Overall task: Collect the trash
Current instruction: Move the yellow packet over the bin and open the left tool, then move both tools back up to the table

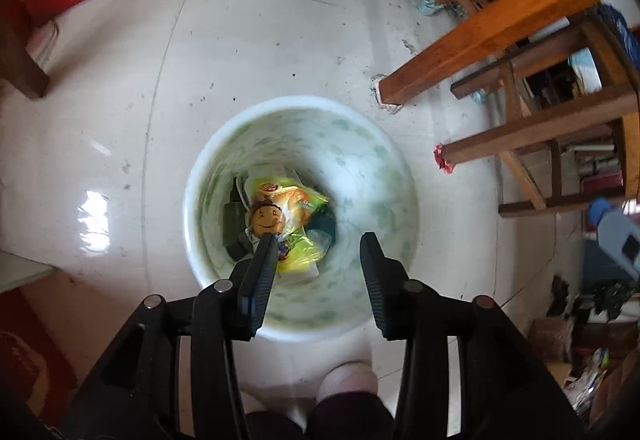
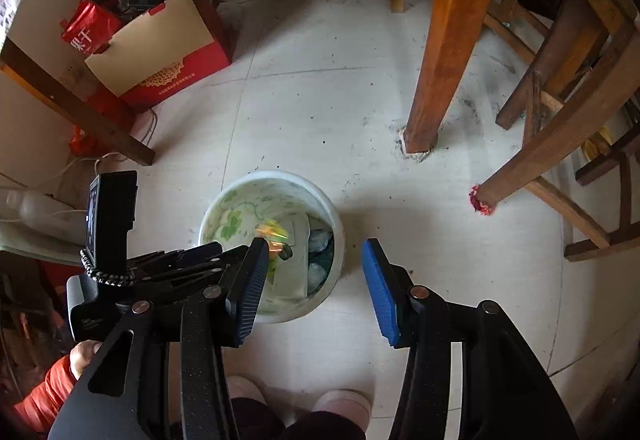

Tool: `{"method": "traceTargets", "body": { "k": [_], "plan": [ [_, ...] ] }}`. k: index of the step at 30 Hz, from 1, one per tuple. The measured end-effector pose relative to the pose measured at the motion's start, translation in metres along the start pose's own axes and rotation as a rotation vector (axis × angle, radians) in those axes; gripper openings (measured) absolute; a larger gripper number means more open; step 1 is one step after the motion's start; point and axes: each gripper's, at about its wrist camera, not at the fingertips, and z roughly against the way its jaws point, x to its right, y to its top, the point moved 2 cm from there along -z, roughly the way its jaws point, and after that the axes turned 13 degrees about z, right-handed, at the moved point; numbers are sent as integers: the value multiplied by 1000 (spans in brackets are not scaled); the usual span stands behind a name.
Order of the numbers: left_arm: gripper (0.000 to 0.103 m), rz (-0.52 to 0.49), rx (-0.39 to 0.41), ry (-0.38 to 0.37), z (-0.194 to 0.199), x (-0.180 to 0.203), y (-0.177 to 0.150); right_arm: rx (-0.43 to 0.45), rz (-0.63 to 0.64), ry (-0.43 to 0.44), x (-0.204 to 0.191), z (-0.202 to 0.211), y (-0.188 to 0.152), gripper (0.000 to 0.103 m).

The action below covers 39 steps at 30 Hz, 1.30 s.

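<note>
While I hold both tongs pointing steeply down, my left gripper hangs directly above the white waste bucket with the green leaf print on its inner wall. Its jaws stand apart with nothing between them. Below the left finger, at the bucket bottom, lies a yellow snack wrapper bearing a cartoon face, among other dark and pale scraps I cannot identify.

My right gripper hovers nearer me than the bucket, also released and empty; the bucket sits ahead of its left finger. From this view the wrapper shows as a yellow blur inside.

Ahead and right of both tongs stands a wooden table leg; a chair leg with a red wrap on its foot lies further right. My slippers show beneath the tongs.
</note>
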Motion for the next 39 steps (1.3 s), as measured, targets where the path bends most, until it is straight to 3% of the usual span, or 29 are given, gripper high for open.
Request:
{"method": "traceTargets", "body": {
  "k": [7,11,22,27,32,34,36,39],
  "plan": [
    [41,-68,58,79,108,31,-7,3,-4,10,-1,60,19,45],
    [41,-91,124,113,204,61,-7,16,3,28,-7,117,42,45],
    [41,-100,356,149,466,160,-4,154,97,25,-36,333,115,45],
    [44,-137,503,125,581,194,-13,239,102,29,-47,432,137,45],
    [45,-181,652,87,672,217,-25,370,109,-15,-63,520,151,45],
    [46,-187,692,79,697,221,-28,418,113,-40,-69,550,156,45],
    [55,-188,721,66,722,223,-29,467,110,-56,-77,578,160,45],
    [56,-207,763,15,751,225,-28,515,90,-87,-85,601,165,51]
  ]
}}
